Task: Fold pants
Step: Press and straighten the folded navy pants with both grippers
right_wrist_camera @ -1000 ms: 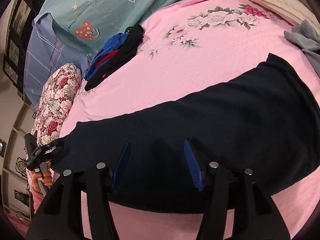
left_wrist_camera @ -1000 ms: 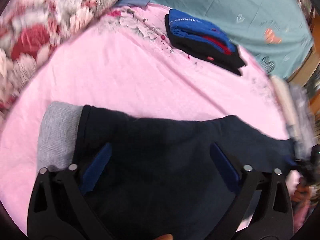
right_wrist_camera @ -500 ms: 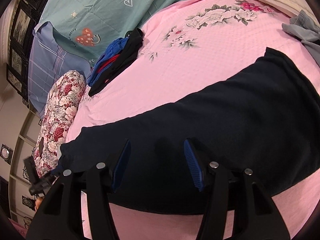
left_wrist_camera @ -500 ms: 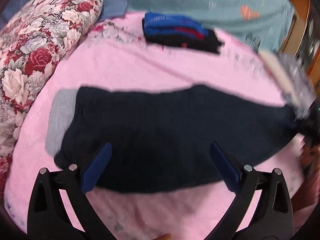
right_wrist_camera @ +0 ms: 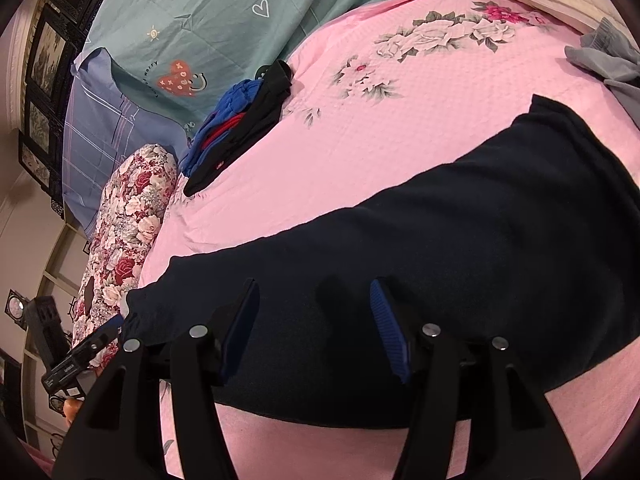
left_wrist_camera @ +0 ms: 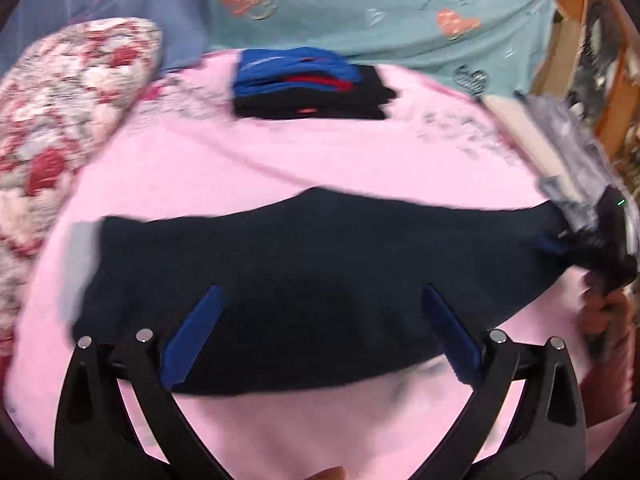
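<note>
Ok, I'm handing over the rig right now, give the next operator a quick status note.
Left gripper: open, holding nothing, hovering over the near edge of the dark pants.
Right gripper: open, empty, above the same pants.
The pants lie flat in a long strip across the pink bedspread. A folded stack of clothes sits at the far side.
Done: apparently folded lengthwise.
Left: fold end to end, probably add to the stack.
</note>
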